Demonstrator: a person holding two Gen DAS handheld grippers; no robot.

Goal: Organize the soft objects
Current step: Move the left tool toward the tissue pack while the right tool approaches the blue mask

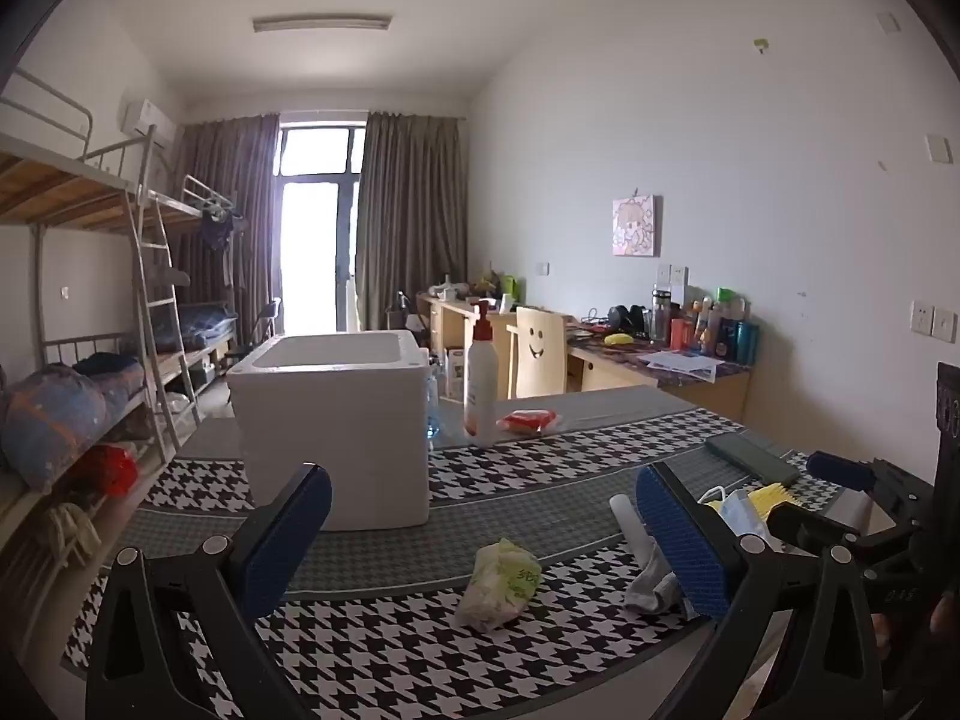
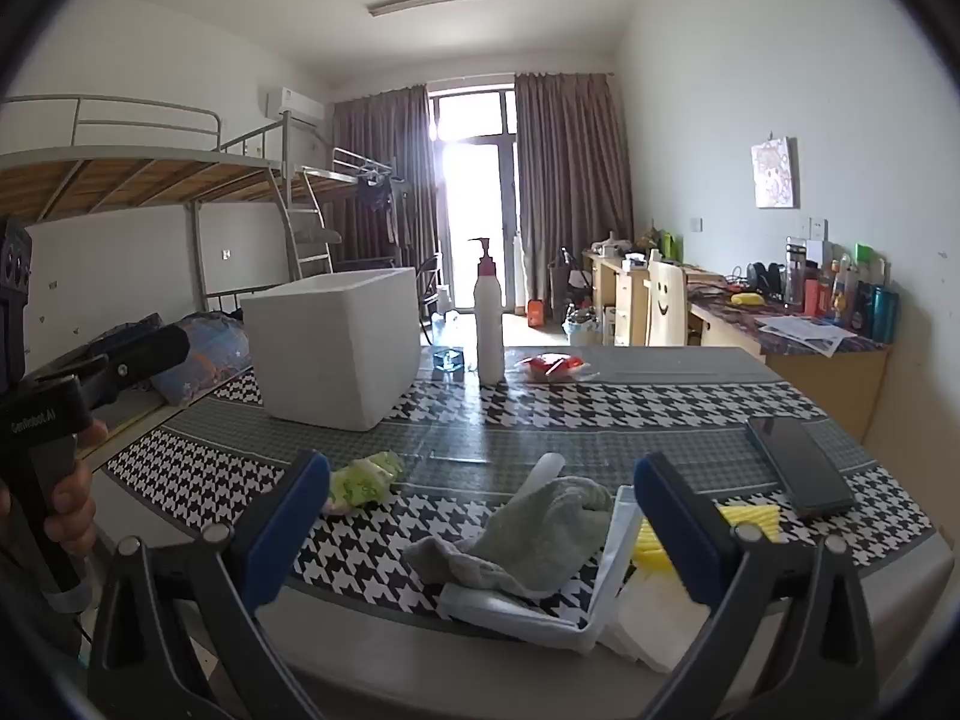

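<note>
Dorm room, houndstooth table (image 1: 384,660). White foam box (image 1: 336,420) far side. Left gripper (image 1: 480,546) spread wide, empty, green-white soft bundle (image 1: 498,585) lying between its fingers. Right gripper (image 2: 480,531) spread wide, empty, above grey towel (image 2: 534,534) draped on pale case (image 2: 594,594).

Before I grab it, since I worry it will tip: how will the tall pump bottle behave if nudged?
The pump bottle stands tall and narrow, so it probably tips easily. Its smooth plastic looks slippery. Once down, its round body would likely roll.
</note>
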